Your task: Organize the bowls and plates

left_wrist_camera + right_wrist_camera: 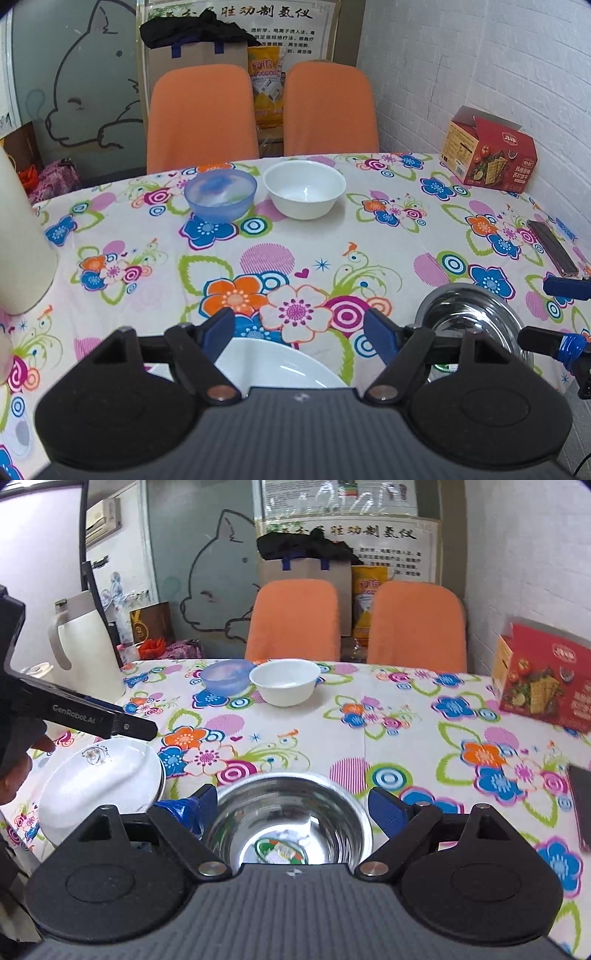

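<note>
Both pairs of jaws are seen spread wide, with nothing pinched: the left gripper is held over the far rim of the white plate, and the right gripper is held over the steel bowl, whose rim lies between the blue pads without visible contact.

By size, the flowered tablecloth comes first, on which everything rests. The white plate is found at 6 o'clock in the left view. The steel bowl sits near it, at 4 o'clock in that view. At 12 o'clock, well apart from both, the white bowl and the blue bowl stand just beside each other.

An approach step is judged to be in hand; no gathering appears done yet. Next, a jaw would have to be lowered onto a rim and closed before anything is lifted toward a stack.
</note>
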Motion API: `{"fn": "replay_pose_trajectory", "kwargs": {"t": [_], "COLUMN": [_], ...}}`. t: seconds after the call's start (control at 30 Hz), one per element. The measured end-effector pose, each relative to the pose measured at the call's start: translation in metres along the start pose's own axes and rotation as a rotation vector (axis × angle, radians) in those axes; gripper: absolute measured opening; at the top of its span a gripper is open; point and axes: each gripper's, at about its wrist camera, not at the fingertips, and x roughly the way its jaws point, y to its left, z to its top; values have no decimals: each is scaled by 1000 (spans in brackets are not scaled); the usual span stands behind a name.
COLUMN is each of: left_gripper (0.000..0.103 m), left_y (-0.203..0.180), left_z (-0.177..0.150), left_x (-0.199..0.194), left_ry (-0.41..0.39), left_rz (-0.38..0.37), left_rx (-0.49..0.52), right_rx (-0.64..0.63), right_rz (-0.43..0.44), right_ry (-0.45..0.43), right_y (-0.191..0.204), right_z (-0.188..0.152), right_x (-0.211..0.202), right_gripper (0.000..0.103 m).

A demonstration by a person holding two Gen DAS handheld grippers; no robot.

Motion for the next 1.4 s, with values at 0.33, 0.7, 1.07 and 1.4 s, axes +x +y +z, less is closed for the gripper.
{"fn": "replay_pose_trajectory", "kwargs": {"t": [0.33, 0.7, 1.07, 1.4], "left_gripper": [77, 77, 77, 77], "left_y": [23, 34, 20, 21], "left_z": [53, 129, 185, 183], "left_x": [37, 109, 198, 249], "left_ry": [-3, 28, 111, 201], "left_rz": [55, 34, -56, -108], "left_rx": [3, -30, 143, 271], "right_rx": [-102, -76, -100, -121], "right_rz": [24, 72, 131, 205], "right_ry": [45, 106, 207, 207], "right_y": [-16, -39, -47, -49], "right_z": [70, 98, 96, 100], "right_x": [49, 131, 192, 235], "right_gripper": [76, 76, 76, 76]}}
